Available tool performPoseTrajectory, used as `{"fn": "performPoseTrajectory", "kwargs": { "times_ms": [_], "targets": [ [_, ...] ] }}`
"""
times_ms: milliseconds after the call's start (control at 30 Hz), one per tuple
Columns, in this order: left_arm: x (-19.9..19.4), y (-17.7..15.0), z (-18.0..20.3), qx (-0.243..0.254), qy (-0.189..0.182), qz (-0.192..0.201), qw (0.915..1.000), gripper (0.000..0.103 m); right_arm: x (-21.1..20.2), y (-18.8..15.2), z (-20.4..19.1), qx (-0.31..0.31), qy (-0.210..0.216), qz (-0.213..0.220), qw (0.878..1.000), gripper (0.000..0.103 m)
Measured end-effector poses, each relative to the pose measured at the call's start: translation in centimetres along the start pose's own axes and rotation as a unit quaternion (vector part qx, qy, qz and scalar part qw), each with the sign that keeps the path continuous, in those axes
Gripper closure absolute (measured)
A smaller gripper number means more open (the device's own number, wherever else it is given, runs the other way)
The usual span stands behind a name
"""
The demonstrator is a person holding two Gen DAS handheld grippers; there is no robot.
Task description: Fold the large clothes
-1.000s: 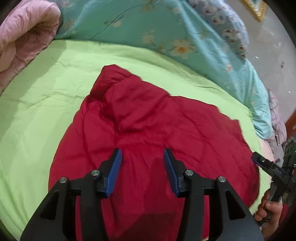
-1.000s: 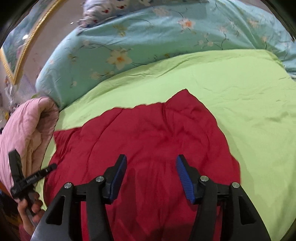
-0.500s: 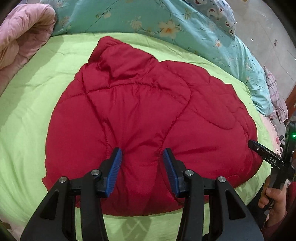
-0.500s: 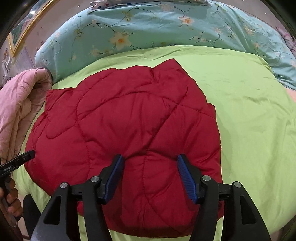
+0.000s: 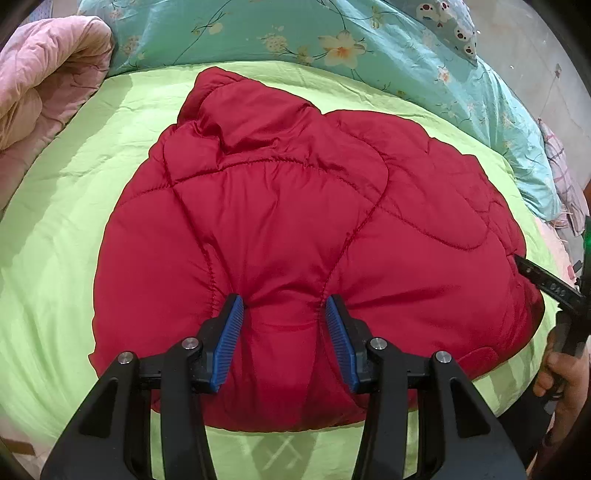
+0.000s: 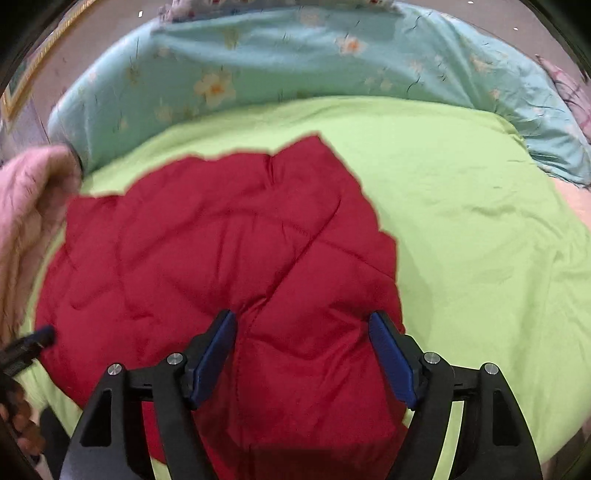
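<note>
A red quilted jacket (image 5: 295, 206) lies puffed up on the green sheet (image 5: 74, 184), with its collar end toward the far side. My left gripper (image 5: 284, 301) is shut on the jacket's near edge, and a ridge of fabric bunches between its blue pads. In the right wrist view the same jacket (image 6: 207, 240) spreads to the left. My right gripper (image 6: 304, 317) is opening its jaws over the near right edge; fabric lies between the pads, which stand wide and do not squeeze it. Each view catches the other gripper at its side edge.
A teal floral duvet (image 5: 295, 33) is bunched along the far side of the bed. A pink quilt (image 5: 44, 74) is heaped at the far left. Bare green sheet (image 6: 480, 240) stretches to the right of the jacket. A hand (image 5: 561, 373) holds the right gripper.
The jacket has sunk from filling both views to lying spread on the sheet. Both grippers came down with it. The right jaws have spread wider; the left grip is unchanged.
</note>
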State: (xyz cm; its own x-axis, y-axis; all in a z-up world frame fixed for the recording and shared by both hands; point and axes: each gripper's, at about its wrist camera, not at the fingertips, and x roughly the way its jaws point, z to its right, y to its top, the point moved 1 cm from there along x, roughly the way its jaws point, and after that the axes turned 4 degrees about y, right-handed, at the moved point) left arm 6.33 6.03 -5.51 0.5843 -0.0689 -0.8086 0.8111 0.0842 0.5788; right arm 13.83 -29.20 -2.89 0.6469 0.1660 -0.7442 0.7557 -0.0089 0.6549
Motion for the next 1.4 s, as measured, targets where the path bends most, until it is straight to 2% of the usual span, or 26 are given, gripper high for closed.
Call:
{"fn": "performPoseTrajectory", "kwargs": {
  "times_ms": [67,367,433,600,667,767,933,1133,1233,1400],
  "targets": [
    [0.1,0.0,0.0,0.000,0.002,-0.001,1.0000,0.057,0.6,-0.2,-0.2,-0.004,-0.012,0.003,1.000,0.022],
    [-0.1,0.0,0.6,-0.001,0.013,-0.004,0.9999,0.057,0.1,-0.1,1.1,0.018,0.000,0.001,1.000,0.019],
    [-0.2,0.0,0.6,-0.001,0.016,-0.004,0.9999,0.057,-1.3,-0.2,1.1,0.025,0.002,0.013,1.000,0.021],
    [-1.4,0.7,0.9,0.001,0.021,0.002,0.9998,0.058,-6.1,-0.5,-0.1,0.005,0.023,0.078,0.997,0.023],
    [-1.9,2.0,0.8,0.003,0.024,0.006,0.9997,0.058,-7.3,-0.2,-0.5,-0.005,0.034,0.089,0.995,0.023],
    [-1.2,4.1,-0.4,-0.020,0.019,0.005,0.9996,0.058,-7.5,1.3,-0.7,-0.001,0.057,0.087,0.995,0.022],
    [1.3,7.9,-1.5,-0.045,0.028,0.003,0.9986,0.058,-3.3,4.1,-1.7,-0.012,0.074,0.049,0.996,0.021],
    [6.8,13.0,-0.7,-0.034,0.063,-0.039,0.9967,0.058,3.3,7.3,-2.8,-0.039,0.069,-0.012,0.997,0.021],
    [9.5,15.0,-2.0,-0.057,0.091,-0.054,0.9928,0.058,6.0,8.4,-1.9,-0.032,0.052,-0.036,0.998,0.021],
    [12.0,17.0,-4.5,-0.094,0.110,-0.064,0.9874,0.058,8.4,9.4,1.0,0.011,0.057,-0.047,0.997,0.022]
  ]
}}
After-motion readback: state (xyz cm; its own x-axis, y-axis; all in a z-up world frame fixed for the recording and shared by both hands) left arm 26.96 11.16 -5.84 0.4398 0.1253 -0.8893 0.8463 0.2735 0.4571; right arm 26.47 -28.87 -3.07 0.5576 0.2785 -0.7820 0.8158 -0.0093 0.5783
